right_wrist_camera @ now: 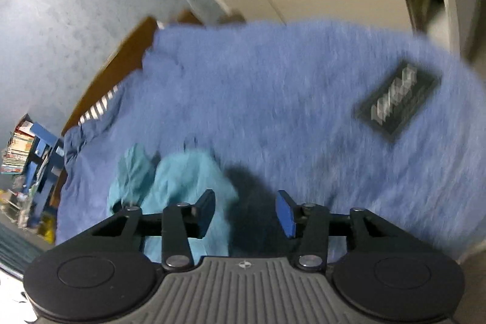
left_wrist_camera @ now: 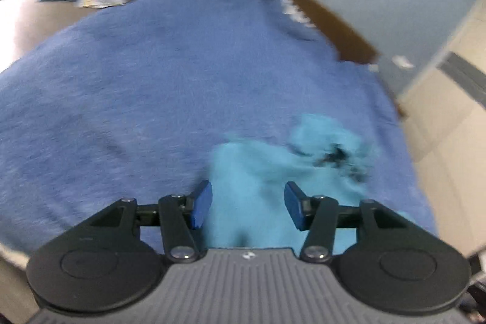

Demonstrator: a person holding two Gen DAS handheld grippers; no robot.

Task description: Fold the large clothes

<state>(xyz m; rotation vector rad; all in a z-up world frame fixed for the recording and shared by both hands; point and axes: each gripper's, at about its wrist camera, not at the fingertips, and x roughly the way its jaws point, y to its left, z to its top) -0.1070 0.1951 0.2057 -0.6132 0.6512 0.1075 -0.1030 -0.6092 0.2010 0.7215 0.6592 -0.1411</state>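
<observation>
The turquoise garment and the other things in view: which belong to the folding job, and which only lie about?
Belong to the job:
- turquoise garment, crumpled
- left tongs, open
- right tongs, open
- blue bedspread, the surface under the garment

Only lying about:
- black label card on the bedspread
- stack of books

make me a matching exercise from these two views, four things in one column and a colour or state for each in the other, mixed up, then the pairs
Things:
1. left claw
2. turquoise garment
3. blanket
4. label patch

Colour or state:
A. dark rectangle with pale lettering
B. open, nothing gripped
C. crumpled on the bed
D. blue, spread over the bed

Pairs: 1-B, 2-C, 3-D, 4-A
</observation>
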